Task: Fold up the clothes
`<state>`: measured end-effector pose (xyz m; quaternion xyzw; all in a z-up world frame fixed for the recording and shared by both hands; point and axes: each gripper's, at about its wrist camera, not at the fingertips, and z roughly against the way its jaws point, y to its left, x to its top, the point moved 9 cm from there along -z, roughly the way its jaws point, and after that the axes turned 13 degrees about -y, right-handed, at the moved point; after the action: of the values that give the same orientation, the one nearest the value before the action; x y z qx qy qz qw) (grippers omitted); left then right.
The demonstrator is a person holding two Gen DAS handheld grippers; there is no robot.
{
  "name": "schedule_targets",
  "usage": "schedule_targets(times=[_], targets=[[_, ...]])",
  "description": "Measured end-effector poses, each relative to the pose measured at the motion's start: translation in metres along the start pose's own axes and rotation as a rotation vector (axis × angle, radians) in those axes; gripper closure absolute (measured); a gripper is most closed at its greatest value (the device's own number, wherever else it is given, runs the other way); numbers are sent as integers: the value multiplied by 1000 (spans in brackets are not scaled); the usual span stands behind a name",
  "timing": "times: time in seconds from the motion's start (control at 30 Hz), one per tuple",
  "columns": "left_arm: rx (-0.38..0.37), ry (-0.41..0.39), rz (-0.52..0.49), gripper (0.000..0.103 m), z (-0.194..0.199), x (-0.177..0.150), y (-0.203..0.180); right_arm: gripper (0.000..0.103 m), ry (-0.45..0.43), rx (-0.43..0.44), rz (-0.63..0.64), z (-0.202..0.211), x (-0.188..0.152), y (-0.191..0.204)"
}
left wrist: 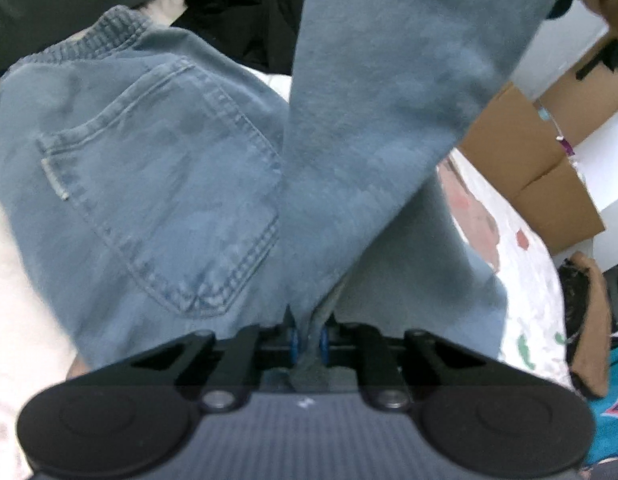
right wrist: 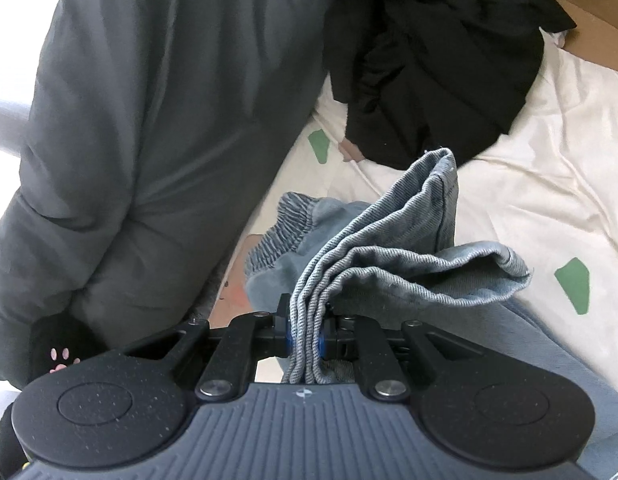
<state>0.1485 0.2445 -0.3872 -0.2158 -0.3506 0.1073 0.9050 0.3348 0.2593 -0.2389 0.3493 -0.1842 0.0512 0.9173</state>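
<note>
Both grippers pinch the blue jeans [left wrist: 157, 168] over the bed sheet [right wrist: 529, 168]: the left gripper [left wrist: 307, 340] is clamped on a fold near the back pocket [left wrist: 165, 184], the right gripper [right wrist: 305, 340] on the stacked leg hems [right wrist: 409, 240]. Judged mid-fold; next, the hems should travel toward the elastic waistband [right wrist: 281, 224]. A grey puffer jacket [right wrist: 149, 120] and black garment [right wrist: 437, 72] crowd the far side.

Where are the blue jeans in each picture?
Left wrist view: the blue jeans fill the middle, back pocket on the left, one fold pinched in the left tongs.
Right wrist view: the jeans' bunched edges sit in the lower middle, clamped in the right tongs.
Shared landmark: the black garment lying beyond the jeans.
</note>
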Motion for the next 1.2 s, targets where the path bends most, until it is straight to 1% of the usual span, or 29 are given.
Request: schedule_targets(times=[0.13, 0.27, 0.33, 0.4, 0.5, 0.57, 0.6, 0.67, 0.7, 0.83, 0.9, 0.97, 1.07, 1.13, 1.2], targets=[[5, 31, 30, 94, 18, -3, 2, 92, 10, 10, 7, -9, -7, 8], [6, 43, 63, 94, 32, 0, 6, 92, 13, 16, -7, -19, -9, 11], [26, 43, 66, 94, 35, 2, 13, 92, 9, 16, -5, -23, -9, 12], [54, 44, 63, 94, 34, 3, 21, 90, 4, 9, -4, -30, -8, 12], [100, 64, 41, 92, 25, 3, 37, 88, 10, 2, -15, -44, -8, 10], [129, 61, 13, 83, 22, 3, 42, 87, 17, 3, -15, -54, -8, 9], [142, 59, 2, 80, 21, 3, 44, 86, 18, 6, -22, -58, -8, 8], [157, 49, 2, 70, 23, 5, 48, 84, 21, 19, -42, -66, -6, 9], [170, 40, 5, 68, 24, 7, 51, 82, 23, 28, -44, -69, -5, 11], [211, -8, 8, 54, 33, 19, 59, 80, 26, 33, -22, -73, -1, 17], [228, -33, 7, 51, 37, 27, 62, 74, 10, 48, -13, -69, 4, 19], [244, -59, 8, 47, 41, 37, 65, 71, -13, 54, -4, -64, 10, 17], [244, -94, 10, 44, 43, 53, 65, 71, -38, 48, -15, -56, 18, 8], [234, -109, -6, 44, 28, 64, 56, 71, -57, 36, -28, -51, 22, -1], [227, -124, -22, 44, 23, 75, 53, 71, -74, 23, -26, -45, 24, -10]])
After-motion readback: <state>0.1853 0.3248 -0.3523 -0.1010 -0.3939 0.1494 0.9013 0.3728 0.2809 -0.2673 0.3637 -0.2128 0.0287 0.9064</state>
